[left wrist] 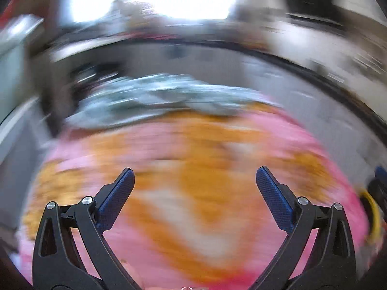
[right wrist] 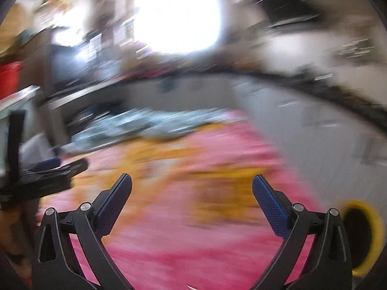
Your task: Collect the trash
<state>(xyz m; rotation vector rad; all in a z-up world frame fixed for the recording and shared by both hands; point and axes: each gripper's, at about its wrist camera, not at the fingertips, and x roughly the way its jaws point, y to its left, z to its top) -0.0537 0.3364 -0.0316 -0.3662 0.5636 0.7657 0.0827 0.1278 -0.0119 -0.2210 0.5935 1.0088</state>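
Both views are heavily blurred. A patterned mat (left wrist: 193,169) lies on the floor (left wrist: 302,101) directly ahead of both grippers. At its far edge lies a crumpled heap of cloth (left wrist: 157,96). Behind that, a worktop (right wrist: 101,89) runs across the room, with a window (right wrist: 179,12) above it. In the right wrist view, a round bin (right wrist: 362,232) sits just right of the mat, and the left gripper (right wrist: 63,166) reaches in from the left.

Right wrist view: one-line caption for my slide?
Motion-blurred view: open right tongs empty above a pink-and-orange cloth, yellow-rimmed bin at right.
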